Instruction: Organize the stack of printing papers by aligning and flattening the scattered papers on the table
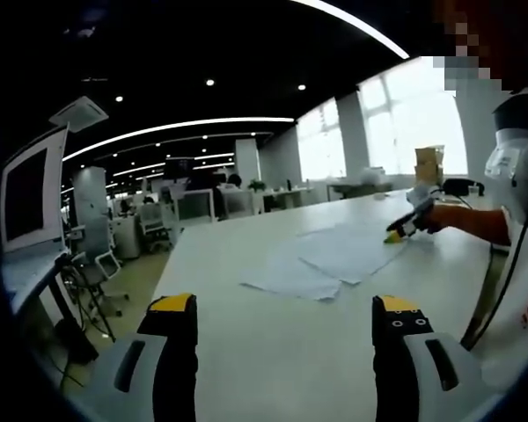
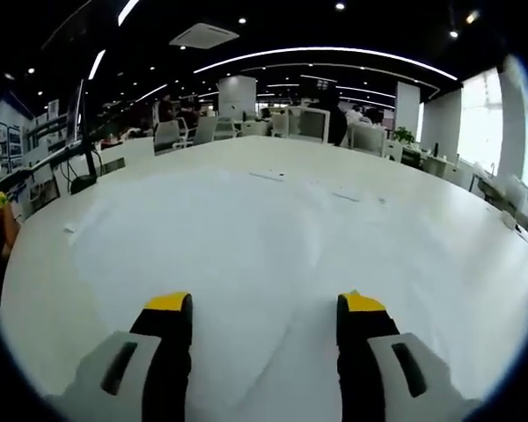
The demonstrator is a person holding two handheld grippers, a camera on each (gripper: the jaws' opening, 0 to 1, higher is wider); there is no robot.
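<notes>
While loose printing papers (image 1: 330, 259) are lying fanned and overlapping mid-table (image 1: 273, 352), the right gripper (image 1: 403, 226) is reaching low to their far edge, seemingly to square them; its jaws' state is unclear. The left gripper (image 1: 284, 309) is hovering back, jaws spread, empty.

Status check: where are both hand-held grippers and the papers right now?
Left hand-held gripper open, above bare table. Right hand-held gripper low at the papers, jaws open in its own view. Papers scattered, overlapping, not aligned. Nothing in the way.
</notes>
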